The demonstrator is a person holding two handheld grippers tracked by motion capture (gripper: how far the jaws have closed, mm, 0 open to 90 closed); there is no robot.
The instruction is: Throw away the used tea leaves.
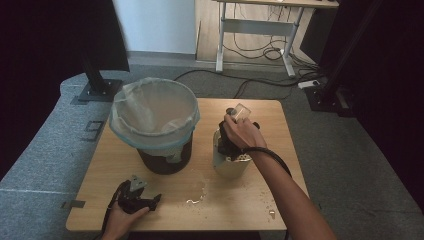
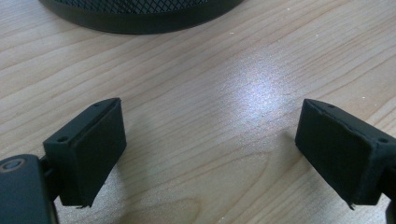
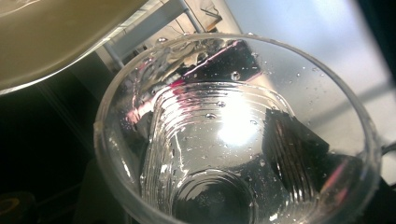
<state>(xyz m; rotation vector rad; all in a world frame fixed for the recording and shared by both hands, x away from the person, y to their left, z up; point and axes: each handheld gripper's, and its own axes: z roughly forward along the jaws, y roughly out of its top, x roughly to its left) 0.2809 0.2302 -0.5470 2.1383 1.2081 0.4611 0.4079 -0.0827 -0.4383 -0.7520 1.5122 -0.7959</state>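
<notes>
Wooden table (image 1: 250, 195) | one bin (image 1: 155, 125) | left gripper (image 2: 210, 154) wide open, empty | right gripper (image 1: 235, 135) clamps one cup (image 3: 233, 135)

High view dim, black vignetted corners, soft low-res detail, left gripper view sharp with a white glare patch on the table (image 2: 261, 88), short shadows under jaws, right gripper view blown-out highlight through wet clear cup (image 3: 233, 135), background blurred
</notes>
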